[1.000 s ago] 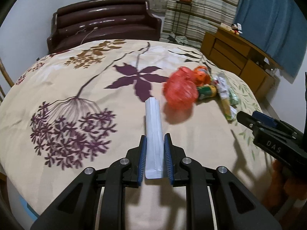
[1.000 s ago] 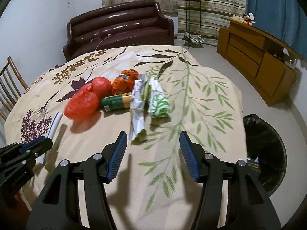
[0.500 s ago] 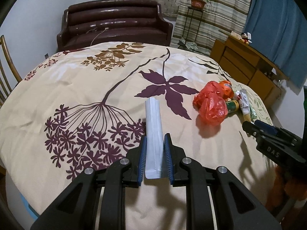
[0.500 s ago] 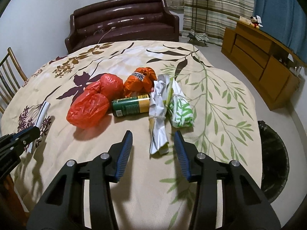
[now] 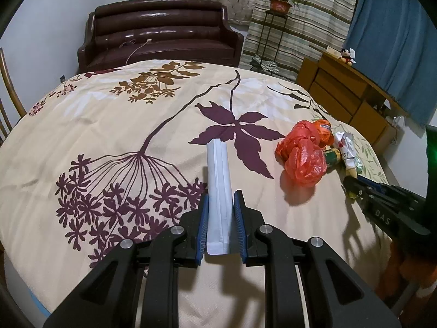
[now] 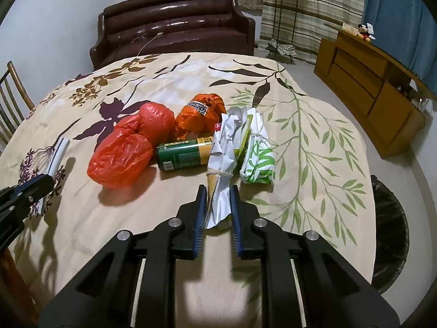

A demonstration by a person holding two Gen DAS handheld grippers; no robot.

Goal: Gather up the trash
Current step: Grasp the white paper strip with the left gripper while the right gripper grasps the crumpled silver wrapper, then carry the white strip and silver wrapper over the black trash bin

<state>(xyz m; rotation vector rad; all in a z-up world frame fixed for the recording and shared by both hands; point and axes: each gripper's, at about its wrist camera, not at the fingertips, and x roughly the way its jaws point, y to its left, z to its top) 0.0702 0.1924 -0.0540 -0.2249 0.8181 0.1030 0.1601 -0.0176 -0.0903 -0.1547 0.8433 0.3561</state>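
My left gripper (image 5: 221, 194) is shut on a long white paper packet (image 5: 217, 169), which sticks forward over the floral tablecloth (image 5: 109, 125). In the right wrist view my right gripper (image 6: 218, 188) has its jaws closing on the near end of a crumpled silver-white wrapper (image 6: 224, 147), and the pads press it on both sides. Beside that wrapper lie a green-and-white packet (image 6: 258, 161), a green can (image 6: 185, 154), two red plastic bags (image 6: 123, 158) and an orange bag (image 6: 200, 114). The left gripper's tip (image 6: 46, 179) shows at the left edge.
A bin lined with a black bag (image 6: 387, 235) stands on the floor past the table's right edge. A brown sofa (image 5: 164, 35) is behind the table, a wooden cabinet (image 6: 368, 82) at the right wall, a chair (image 6: 11, 101) at the left.
The right gripper went from wide open to shut around the wrapper's end while moving in toward the trash pile. The left gripper, still holding the white packet, swung left away from the pile.
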